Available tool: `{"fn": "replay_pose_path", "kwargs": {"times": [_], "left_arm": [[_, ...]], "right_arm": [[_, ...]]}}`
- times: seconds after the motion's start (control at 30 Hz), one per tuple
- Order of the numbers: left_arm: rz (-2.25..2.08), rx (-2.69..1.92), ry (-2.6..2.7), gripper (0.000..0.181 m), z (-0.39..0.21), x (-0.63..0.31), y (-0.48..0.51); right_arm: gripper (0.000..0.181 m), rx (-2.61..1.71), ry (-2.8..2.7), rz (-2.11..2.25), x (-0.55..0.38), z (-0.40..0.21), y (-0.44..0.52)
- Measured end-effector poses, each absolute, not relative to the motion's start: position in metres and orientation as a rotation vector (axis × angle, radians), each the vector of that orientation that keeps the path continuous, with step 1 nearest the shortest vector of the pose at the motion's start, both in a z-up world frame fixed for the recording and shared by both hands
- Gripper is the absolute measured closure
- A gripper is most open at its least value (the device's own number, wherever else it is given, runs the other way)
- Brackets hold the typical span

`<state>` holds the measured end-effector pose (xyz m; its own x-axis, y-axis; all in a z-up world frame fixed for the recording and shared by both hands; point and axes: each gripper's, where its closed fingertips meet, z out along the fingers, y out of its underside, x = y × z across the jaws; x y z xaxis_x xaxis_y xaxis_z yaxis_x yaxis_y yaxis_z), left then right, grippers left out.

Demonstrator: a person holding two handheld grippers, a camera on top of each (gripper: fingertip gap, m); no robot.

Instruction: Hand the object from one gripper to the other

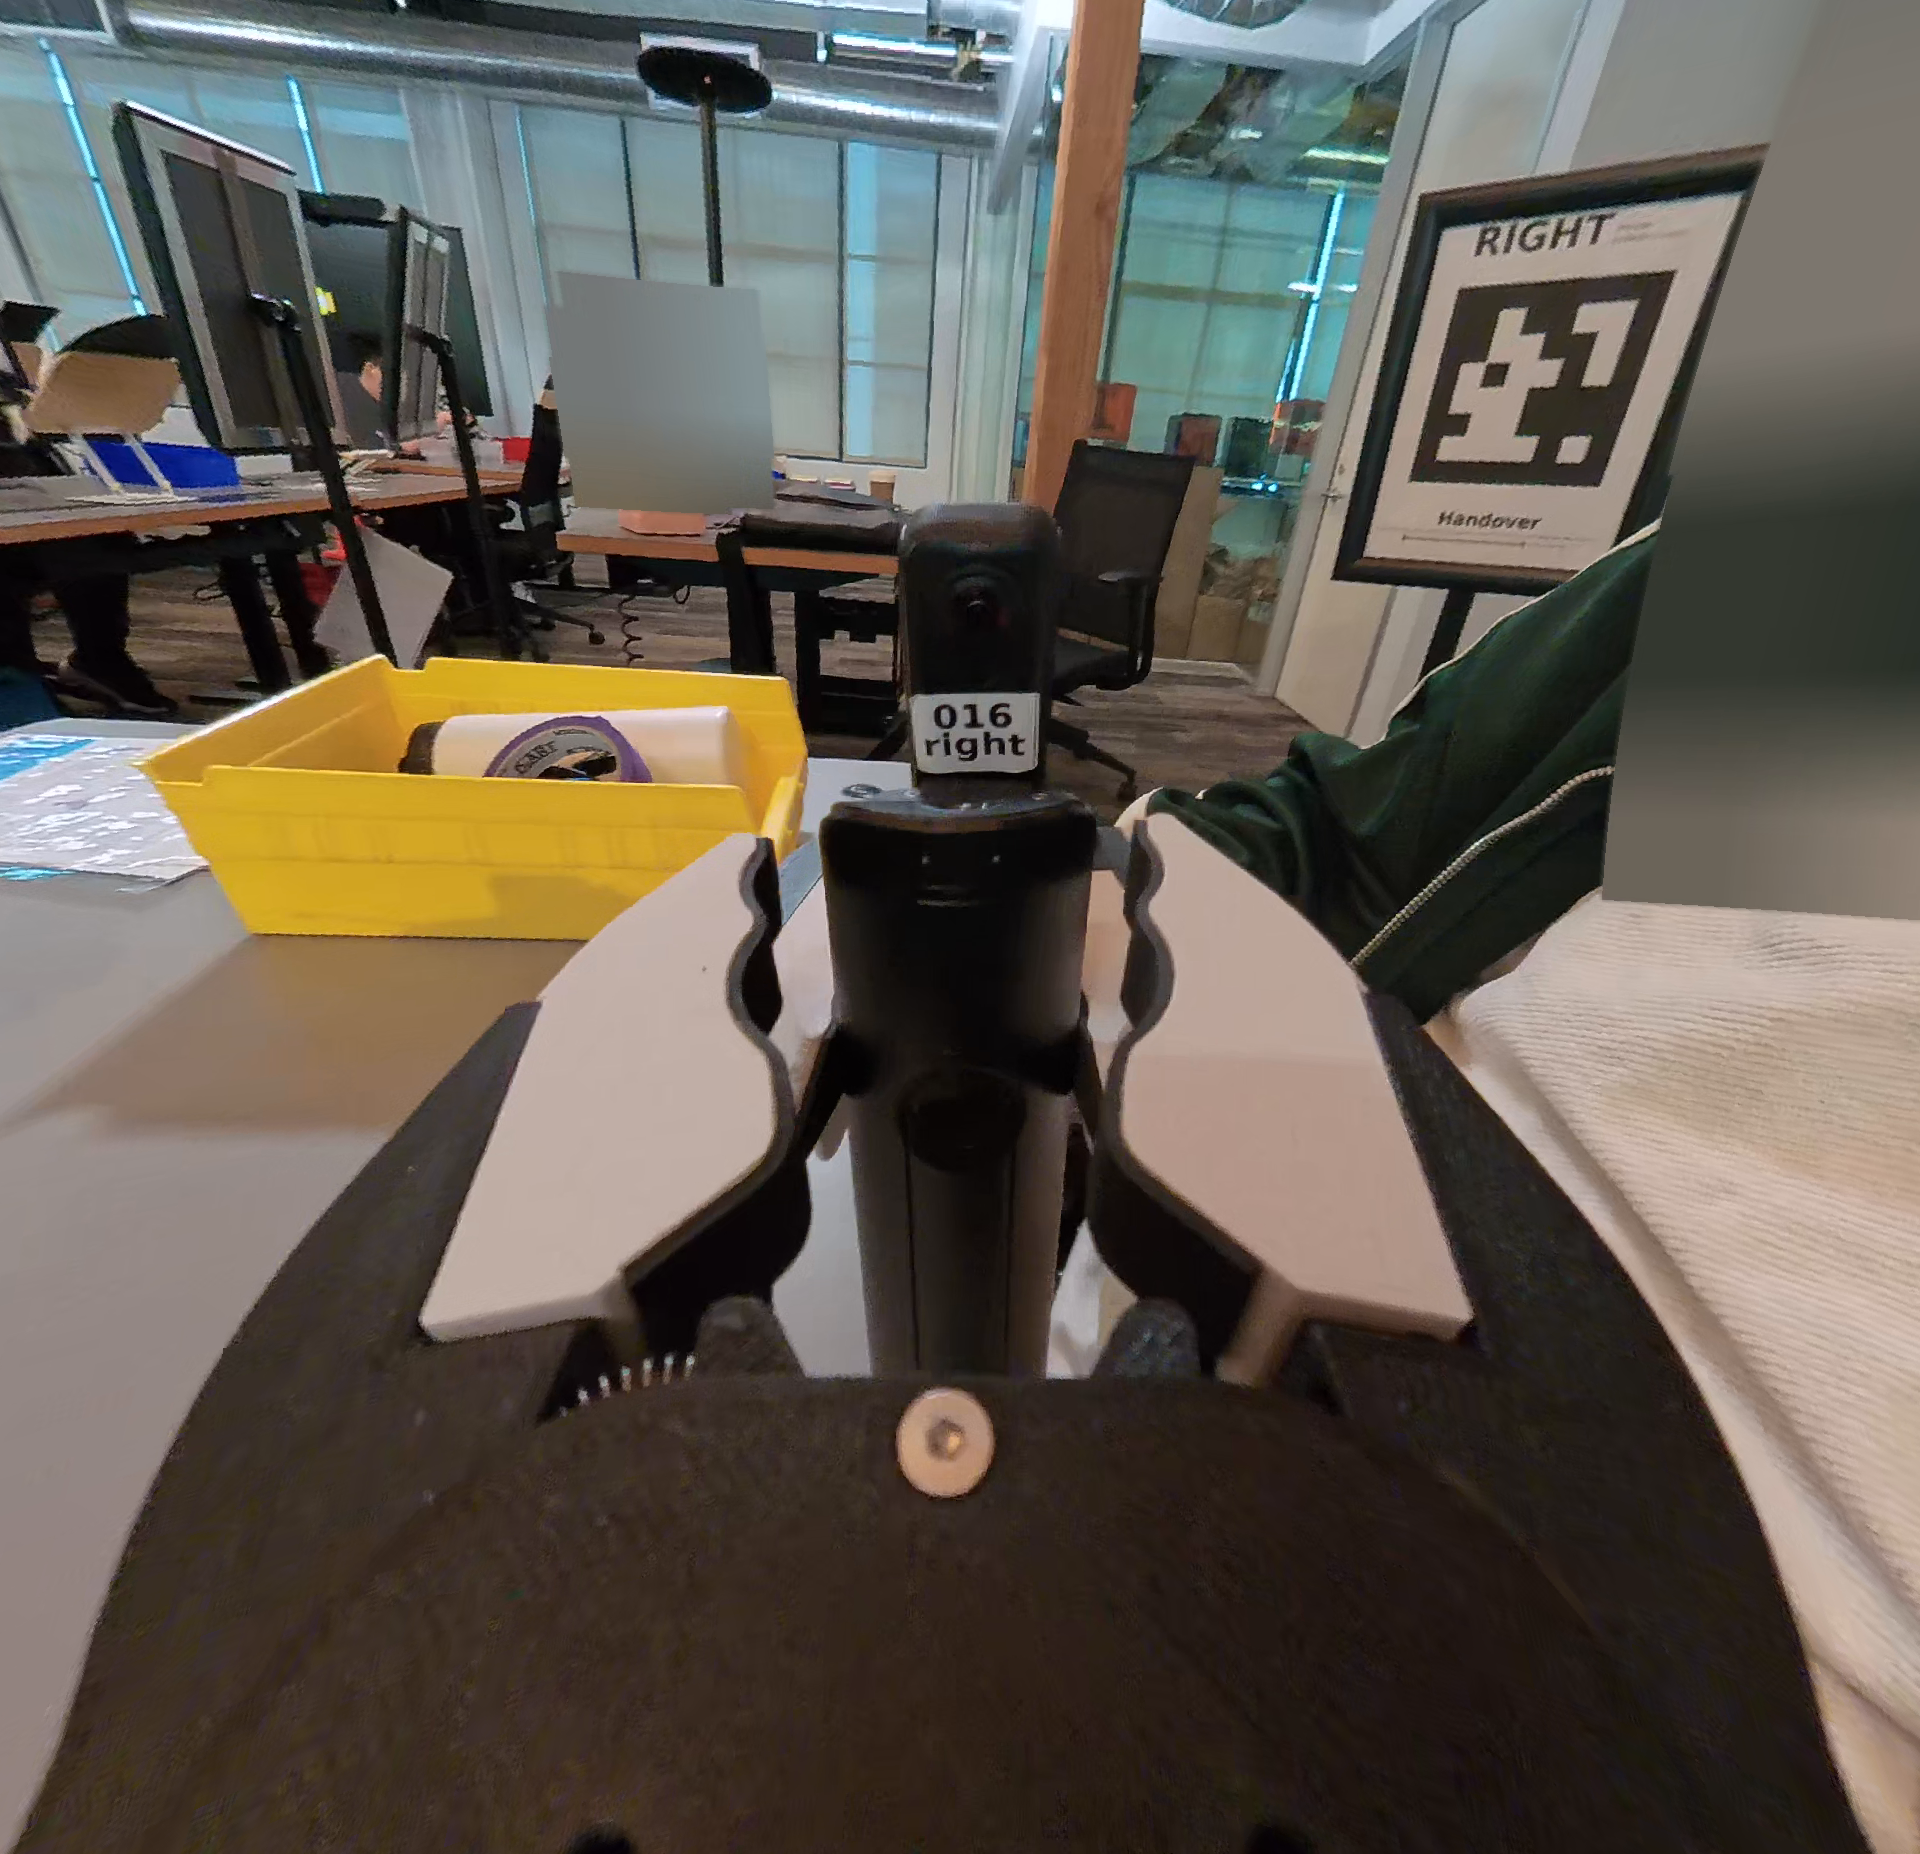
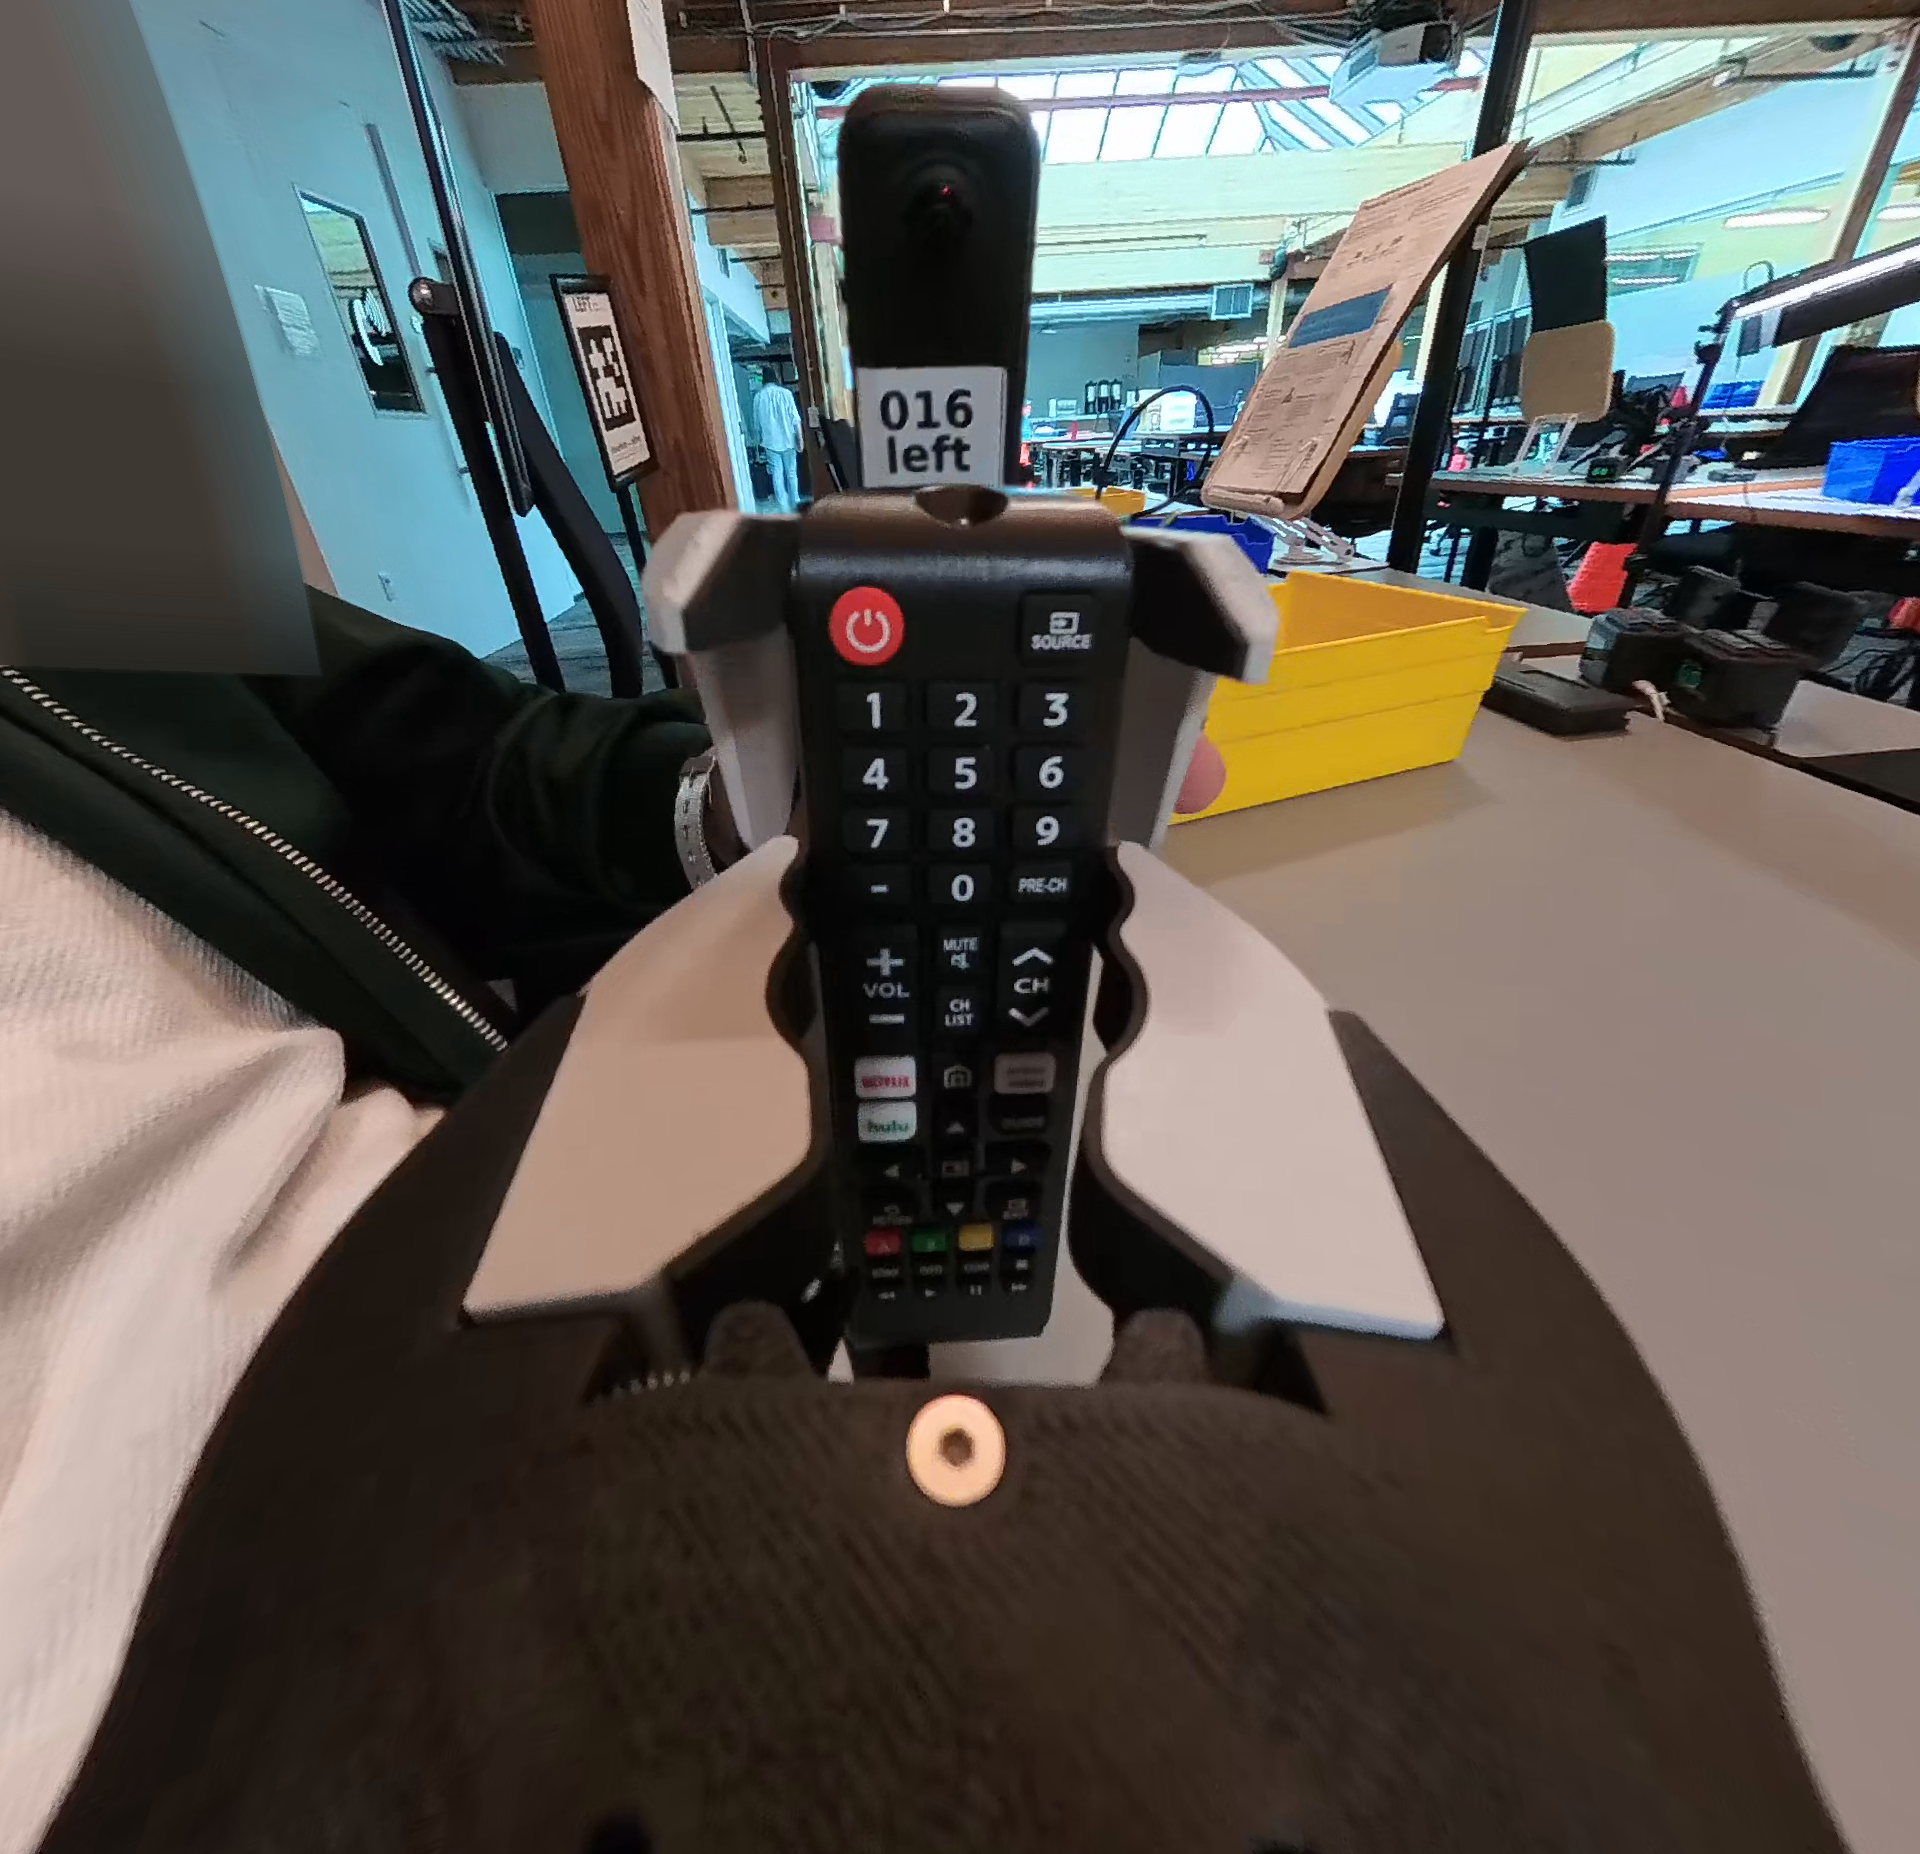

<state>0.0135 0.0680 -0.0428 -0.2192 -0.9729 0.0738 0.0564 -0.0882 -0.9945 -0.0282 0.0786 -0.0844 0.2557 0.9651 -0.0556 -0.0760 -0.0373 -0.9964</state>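
Right wrist view, nearest: right gripper (image 2: pixel 956 874) was closed on the remote (image 2: pixel 961 828), its wavy black pads pressed to both long edges about mid-length. The remote lay along the claw's axis, button face up and clear of the table (image 2: pixel 1558 1025), with its butt end near the claw's hinge and its head pointing to 12 o'clock, past the fingertips. The keys carried printed numerals and words. A red round key sat at the head's 10 o'clock corner, two coloured brand keys were lower left, and a row of four coloured keys was near the butt.

Beyond, the left gripper (image 1: pixel 951 869) faced it, fingers flanking the remote's head. In the left wrist view the remote's plain black back showed. A slim gap was visible between each pad and the remote, so this claw stood partly open and gripped nothing. The right claw's black fingertips pinched the remote farther down.

Each claw carried a black camera (image 1: pixel 977 599) upright at 12 o'clock with a white printed label (image 1: pixel 974 732) at its foot.

A green sleeve (image 1: pixel 1455 817) lay at 3 o'clock. At 10 o'clock on the table was a yellow bin (image 1: pixel 416 869) holding a white cylinder (image 1: pixel 665 739) with purple tape (image 1: pixel 566 750) on it.

Farthest, at 2 o'clock: a framed sign (image 1: pixel 1538 381) with a black-and-white marker and printed words.
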Motion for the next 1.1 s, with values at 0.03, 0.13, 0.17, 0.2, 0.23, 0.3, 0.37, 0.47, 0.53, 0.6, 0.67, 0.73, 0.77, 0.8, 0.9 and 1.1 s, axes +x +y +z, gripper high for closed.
{"fn": "replay_pose_path", "kwargs": {"times": [0.03, 0.13, 0.17, 0.2, 0.23, 0.3, 0.37, 0.47, 0.53, 0.6, 0.67, 0.73, 0.77, 0.8, 0.9, 1.1], "left_arm": [[-1.472, -1.111, 1.278, 0.117, -0.043, 0.014, 0.067], [-1.467, -1.115, 1.284, 0.122, -0.044, 0.015, 0.066], [-1.465, -1.113, 1.283, 0.123, -0.044, 0.015, 0.066], [-1.466, -1.112, 1.284, 0.127, -0.044, 0.015, 0.065], [-1.467, -1.111, 1.285, 0.13, -0.043, 0.014, 0.065], [-1.462, -1.112, 1.282, 0.13, -0.043, 0.014, 0.065], [-1.462, -1.115, 1.283, 0.13, -0.043, 0.015, 0.065], [-1.461, -1.118, 1.28, 0.13, -0.043, 0.014, 0.065], [-1.459, -1.124, 1.279, 0.13, -0.044, 0.014, 0.066], [-1.448, -1.132, 1.281, 0.13, -0.044, 0.014, 0.067], [-1.43, -1.148, 1.288, 0.13, -0.046, 0.014, 0.068], [-1.418, -1.152, 1.294, 0.13, -0.046, 0.013, 0.069], [-1.416, -1.156, 1.293, 0.13, -0.045, 0.013, 0.069], [-1.414, -1.157, 1.292, 0.13, -0.045, 0.012, 0.07], [-1.407, -1.158, 1.281, 0.13, -0.042, 0.009, 0.074], [-1.415, -1.163, 1.258, 0.13, -0.04, 0.005, 0.08]], "right_arm": [[0.128, -1.303, -0.945, 1.085, -0.029, -0.085, 0.078], [0.129, -1.296, -0.948, 1.094, -0.029, -0.084, 0.077], [0.128, -1.295, -0.949, 1.091, -0.029, -0.084, 0.077], [0.128, -1.295, -0.95, 1.09, -0.029, -0.084, 0.077], [0.128, -1.296, -0.949, 1.09, -0.029, -0.084, 0.077], [0.128, -1.295, -0.947, 1.094, -0.029, -0.084, 0.077], [0.128, -1.294, -0.947, 1.094, -0.029, -0.084, 0.076], [0.128, -1.294, -0.942, 1.101, -0.029, -0.084, 0.076], [0.129, -1.289, -0.936, 1.106, -0.028, -0.084, 0.077], [0.129, -1.281, -0.925, 1.118, -0.027, -0.083, 0.078], [0.111, -1.268, -0.89, 1.147, -0.026, -0.081, 0.08], [0.079, -1.274, -0.834, 1.16, -0.027, -0.081, 0.086], [0.071, -1.288, -0.826, 1.156, -0.027, -0.084, 0.088], [0.065, -1.306, -0.828, 1.143, -0.029, -0.087, 0.09], [0.05, -1.301, -0.84, 1.074, -0.028, -0.09, 0.094], [0.051, -1.254, -0.77, 1.057, -0.012, -0.077, 0.102]]}}
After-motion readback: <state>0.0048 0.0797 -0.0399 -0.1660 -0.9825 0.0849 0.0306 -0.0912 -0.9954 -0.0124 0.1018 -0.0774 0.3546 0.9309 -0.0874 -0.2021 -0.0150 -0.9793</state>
